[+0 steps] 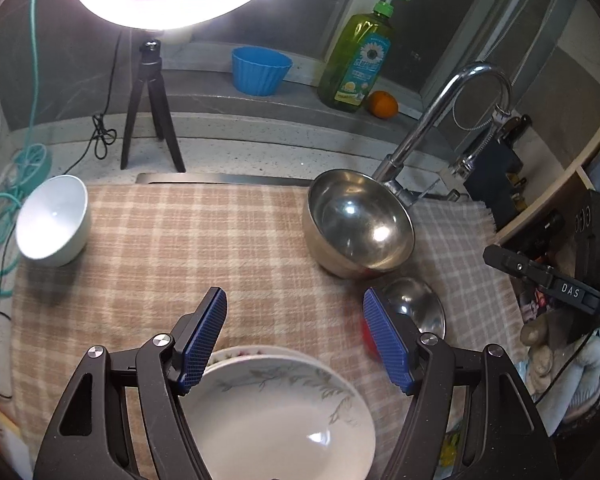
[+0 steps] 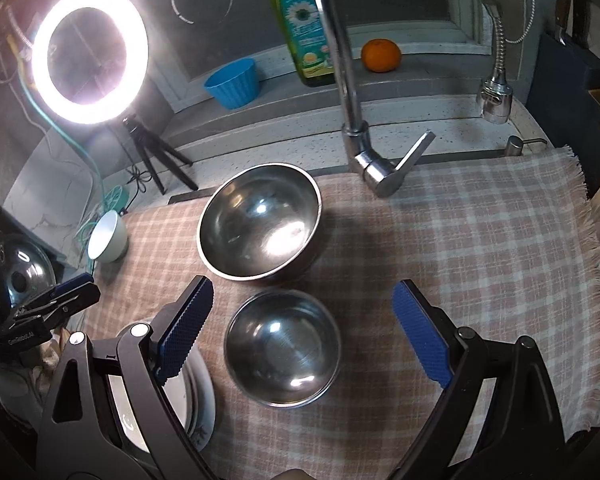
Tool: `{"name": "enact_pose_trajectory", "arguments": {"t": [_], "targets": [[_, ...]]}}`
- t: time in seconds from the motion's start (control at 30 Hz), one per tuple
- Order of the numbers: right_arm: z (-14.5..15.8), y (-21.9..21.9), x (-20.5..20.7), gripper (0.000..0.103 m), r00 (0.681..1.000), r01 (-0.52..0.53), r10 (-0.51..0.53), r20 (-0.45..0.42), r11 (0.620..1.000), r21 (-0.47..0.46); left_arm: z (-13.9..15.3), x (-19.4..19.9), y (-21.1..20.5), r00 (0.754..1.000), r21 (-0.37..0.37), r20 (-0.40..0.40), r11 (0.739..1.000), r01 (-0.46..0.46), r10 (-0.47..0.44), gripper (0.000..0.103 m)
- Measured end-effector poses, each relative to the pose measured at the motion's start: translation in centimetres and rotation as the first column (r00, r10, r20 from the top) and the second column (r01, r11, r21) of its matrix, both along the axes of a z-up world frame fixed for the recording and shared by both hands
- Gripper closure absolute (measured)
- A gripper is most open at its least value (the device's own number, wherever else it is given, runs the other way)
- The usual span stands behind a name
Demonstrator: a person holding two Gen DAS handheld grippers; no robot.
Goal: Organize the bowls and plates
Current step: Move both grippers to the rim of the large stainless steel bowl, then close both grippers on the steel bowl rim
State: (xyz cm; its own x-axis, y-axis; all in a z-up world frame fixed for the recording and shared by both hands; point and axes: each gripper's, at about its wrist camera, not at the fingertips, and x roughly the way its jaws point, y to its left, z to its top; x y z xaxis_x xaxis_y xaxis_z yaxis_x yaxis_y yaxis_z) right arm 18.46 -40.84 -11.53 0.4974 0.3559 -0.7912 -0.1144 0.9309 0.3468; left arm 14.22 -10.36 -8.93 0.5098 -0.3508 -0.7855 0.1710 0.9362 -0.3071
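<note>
Your right hand-held gripper (image 2: 303,332) hangs with jaws wide apart and empty, the small steel bowl (image 2: 283,346) directly between and below its fingers. Your left hand-held gripper (image 1: 296,340), also parted and empty, sits over the stacked plates (image 1: 276,412), farther off.

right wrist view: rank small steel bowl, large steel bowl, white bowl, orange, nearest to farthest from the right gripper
1. small steel bowl, between the open fingers of the right gripper.
2. large steel bowl, just behind it.
3. white bowl, far left on the cloth.
4. orange, back ledge.
</note>
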Motion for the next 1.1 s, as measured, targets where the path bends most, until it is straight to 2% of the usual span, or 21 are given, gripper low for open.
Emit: {"name": "enact_pose_trajectory", "arguments": {"t": [0.13,0.3,0.4,0.57,0.63,0.7,0.73,0.77,0.83,0.93,1.1], "targets": [[-0.7,-0.7,1.4,0.01,1.0,0.012,-0.012,-0.011,0.999,0.029,-0.6,1.8,-0.9,1.0,-0.035,-0.014,0.999,-0.005,0.005,0.032],[-2.0,-1.2,3.7,0.01,0.999,0.007,-0.004,-0.032,0.997,0.077,-1.6,4.0,-2.5,1.0,-0.037,-0.028,0.999,0.002,-0.003,0.033],[-3.4,-0.9,5.5,0.011,0.997,-0.013,0.021,-0.071,0.994,0.107,-2.4,5.4,-2.9,0.998,-0.051,-0.055,0.999,-0.002,-0.001,0.035],[-5.1,-0.4,7.5,0.016,0.993,-0.029,0.044,-0.114,0.991,0.13,-3.6,7.1,-3.4,0.997,-0.047,-0.082,0.999,-0.007,0.003,0.049],[-5.7,-0.4,8.0,0.017,0.991,-0.027,0.046,-0.129,0.989,0.145,-4.2,7.8,-3.4,0.994,-0.069,-0.105,0.998,-0.015,0.008,0.052],[-6.1,-0.4,8.5,0.03,0.988,-0.025,0.048,-0.146,0.987,0.16,-4.6,8.4,-3.3,0.992,-0.086,-0.124,0.996,-0.022,0.011,0.057],[-6.4,-0.4,8.7,0.04,0.986,-0.023,0.051,-0.16,0.986,0.167,-4.7,8.6,-3.4,0.992,-0.089,-0.128,0.996,-0.024,0.013,0.058],[-7.3,-0.3,9.4,0.044,0.98,-0.02,0.055,-0.193,0.983,0.181,-4.9,8.8,-3.5,0.991,-0.088,-0.132,0.996,-0.023,0.011,0.059],[-8.0,-0.3,9.9,0.044,0.977,-0.016,0.054,-0.207,0.984,0.178,-5.2,9.2,-3.7,0.99,-0.094,-0.142,0.995,-0.02,0.006,0.06],[-8.6,-0.1,10.3,0.056,0.973,-0.019,0.06,-0.223,0.983,0.183,-5.8,9.6,-4.0,0.987,-0.098,-0.16,0.995,-0.014,-0.002,0.063],[-9.5,0.1,10.9,0.063,0.967,-0.021,0.069,-0.246,0.981,0.192,-6.4,10.3,-4.3,0.984,-0.104,-0.18,0.995,-0.009,-0.01,0.074]]}}
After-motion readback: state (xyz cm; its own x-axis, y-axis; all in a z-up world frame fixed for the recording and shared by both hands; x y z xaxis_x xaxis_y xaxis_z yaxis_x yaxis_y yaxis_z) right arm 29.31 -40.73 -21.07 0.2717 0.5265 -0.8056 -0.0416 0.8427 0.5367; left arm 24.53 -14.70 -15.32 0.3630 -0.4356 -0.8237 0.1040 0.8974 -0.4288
